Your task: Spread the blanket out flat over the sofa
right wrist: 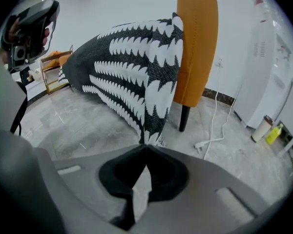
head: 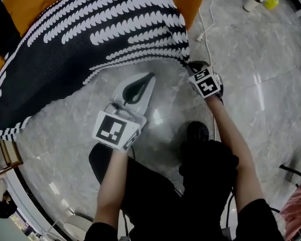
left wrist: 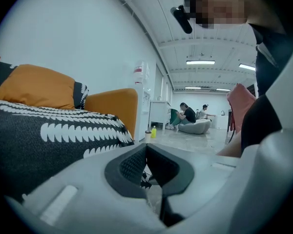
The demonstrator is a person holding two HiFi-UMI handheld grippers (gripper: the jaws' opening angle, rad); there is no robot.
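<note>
one blanket (head: 80, 49), one sofa (head: 37, 1), two claws (head: 151, 76) (head: 190, 65)

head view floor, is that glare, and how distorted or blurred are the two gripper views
Head view: yes, white streaks of glare on the glossy grey marble floor. Left gripper view: fisheye bending, dark corners, soft close up. Right gripper view: same bending; the black-and-white patterned blanket is sharp.

We see a big open office-like hall. We note its glossy grey floor (head: 271, 84), ceiling strip lights (left wrist: 200, 62) and people (left wrist: 188, 115) by a beanbag (left wrist: 199, 127).
</note>
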